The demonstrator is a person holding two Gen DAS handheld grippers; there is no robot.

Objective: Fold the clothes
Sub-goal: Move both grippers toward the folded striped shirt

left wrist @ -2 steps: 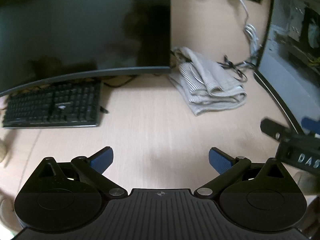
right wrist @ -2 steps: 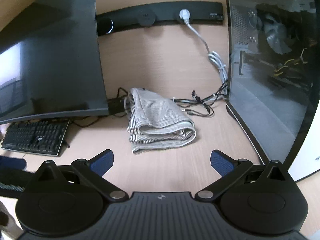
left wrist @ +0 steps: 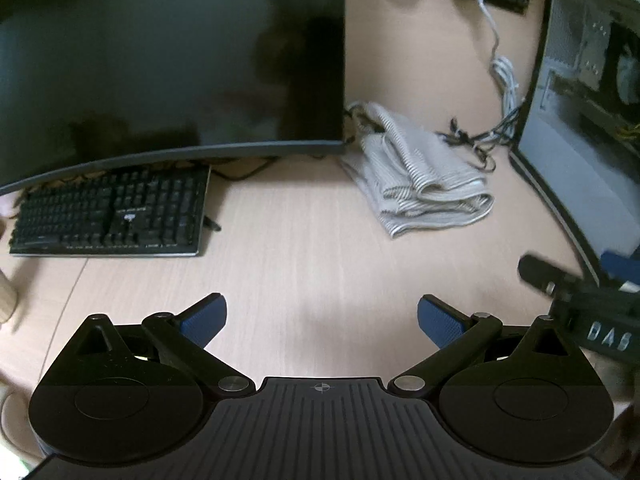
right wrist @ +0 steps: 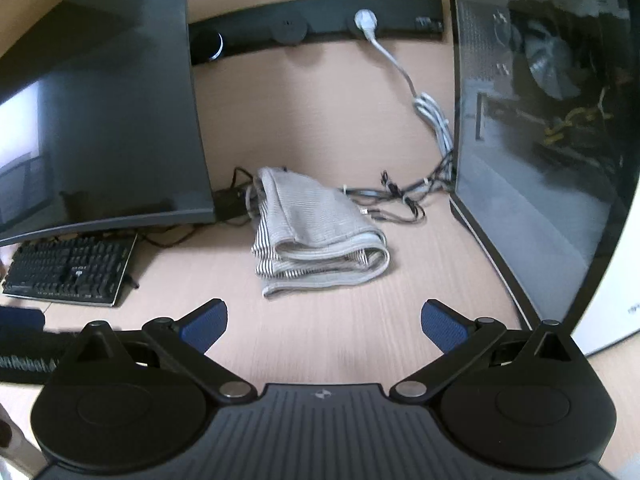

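A grey striped garment point(left wrist: 420, 176) lies folded in a stack on the light wooden desk point(left wrist: 304, 248), between the monitor and the PC case; it also shows in the right wrist view point(right wrist: 316, 228). My left gripper point(left wrist: 322, 318) is open and empty, over bare desk well short of the garment. My right gripper point(right wrist: 324, 322) is open and empty, a little in front of the garment. The right gripper's body shows at the right edge of the left wrist view point(left wrist: 580, 300).
A dark curved monitor point(left wrist: 168, 64) stands at the left with a black keyboard point(left wrist: 112, 216) under it. A glass-sided PC case point(right wrist: 536, 140) stands at the right. Black cables point(right wrist: 400, 200) and a white cable point(right wrist: 432, 116) lie behind the garment. A black power strip point(right wrist: 312, 24) runs along the back.
Both views shift only slightly; the garment lies where it was and both grippers stay open.
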